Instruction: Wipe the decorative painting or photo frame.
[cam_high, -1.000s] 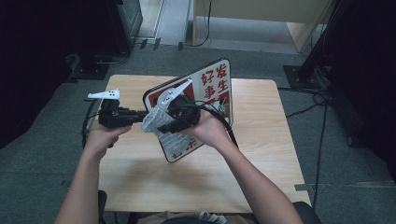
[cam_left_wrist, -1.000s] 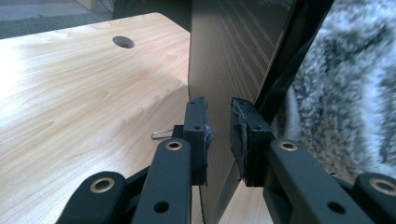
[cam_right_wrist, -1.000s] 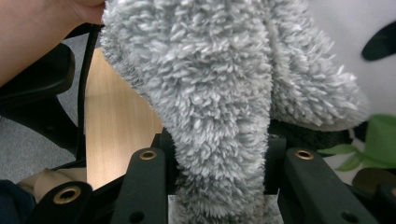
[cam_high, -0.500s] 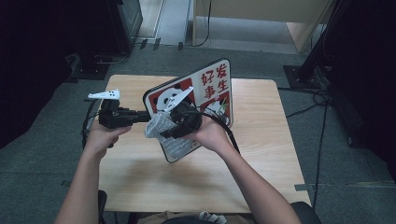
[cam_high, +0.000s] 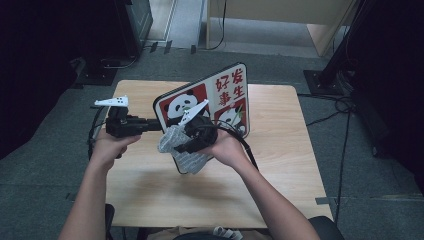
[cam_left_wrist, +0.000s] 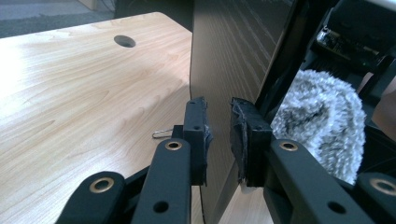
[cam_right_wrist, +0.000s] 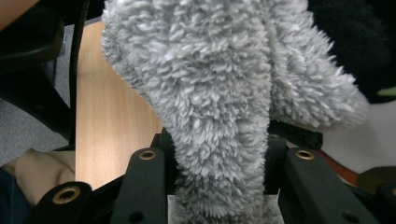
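Note:
A flat board (cam_high: 225, 95) printed with pandas and red characters stands tilted on its lower edge above the wooden table (cam_high: 280, 165). My left gripper (cam_high: 156, 125) comes in from the left and is shut on the board's left edge; in the left gripper view its pads (cam_left_wrist: 245, 135) pinch the board's dark back (cam_left_wrist: 233, 51). My right gripper (cam_high: 184, 148) is shut on a grey fluffy cloth (cam_high: 169, 141), which lies against the lower left part of the board's printed face. The cloth (cam_right_wrist: 219, 93) bulges out above the right gripper's (cam_right_wrist: 219, 186) jaws.
The table has a round cable hole (cam_left_wrist: 124, 41) and a small wire clip (cam_left_wrist: 161, 134) on its surface. Dark equipment stands (cam_high: 115, 45) are behind the table's left corner. Cables (cam_high: 335, 107) run over the floor at the right.
My right gripper has moved down and a little left along the board's face with the cloth in it. The left gripper and the board have kept still.

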